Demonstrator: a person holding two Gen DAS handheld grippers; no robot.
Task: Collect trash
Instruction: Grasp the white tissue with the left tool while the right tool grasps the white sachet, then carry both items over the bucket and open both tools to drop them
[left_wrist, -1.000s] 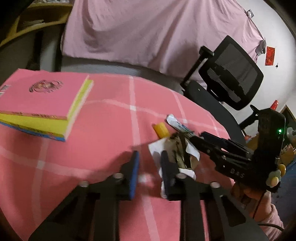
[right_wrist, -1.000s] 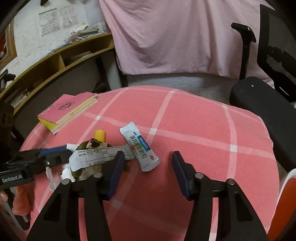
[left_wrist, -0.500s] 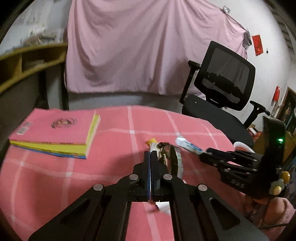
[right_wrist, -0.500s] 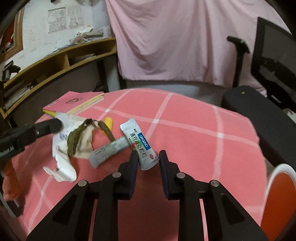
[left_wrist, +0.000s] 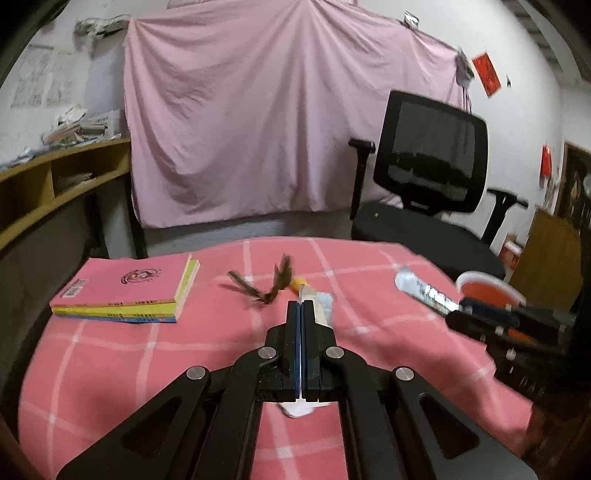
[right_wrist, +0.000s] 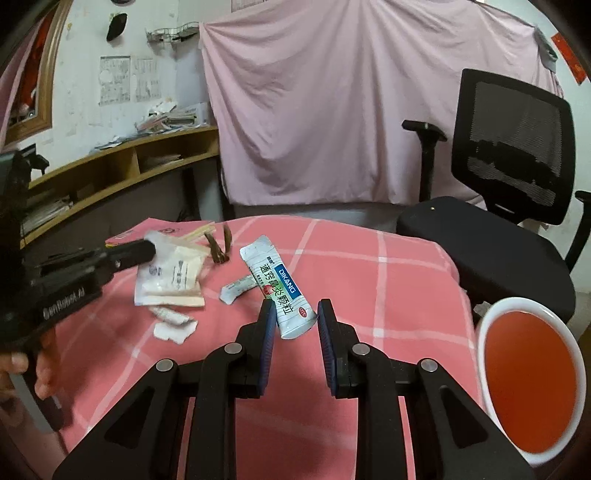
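Observation:
My left gripper (left_wrist: 300, 308) is shut on a white paper wrapper (left_wrist: 320, 309), held above the pink checked tablecloth; in the right wrist view the left gripper (right_wrist: 142, 251) holds the wrapper (right_wrist: 171, 278) hanging. Dried leaves (left_wrist: 271, 286) hang in the air just ahead of it. My right gripper (right_wrist: 295, 317) has its fingers against both sides of a white-and-blue sachet (right_wrist: 277, 284), lifted off the table. From the left wrist view the right gripper (left_wrist: 480, 312) holds the sachet (left_wrist: 424, 291). A small torn strip (right_wrist: 238, 288) and paper scraps (right_wrist: 173, 325) lie on the cloth.
A pink and yellow book (left_wrist: 125, 290) lies at the table's left. An orange bin with a white rim (right_wrist: 532, 391) stands at the right beside the table. A black office chair (right_wrist: 509, 206) stands behind the table. Wooden shelves (right_wrist: 110, 173) run along the left wall.
Both grippers rose from the table with their trash. The left one lifted the paper wrapper and the dried leaves came loose. The right one lifted the sachet toward the orange bin.

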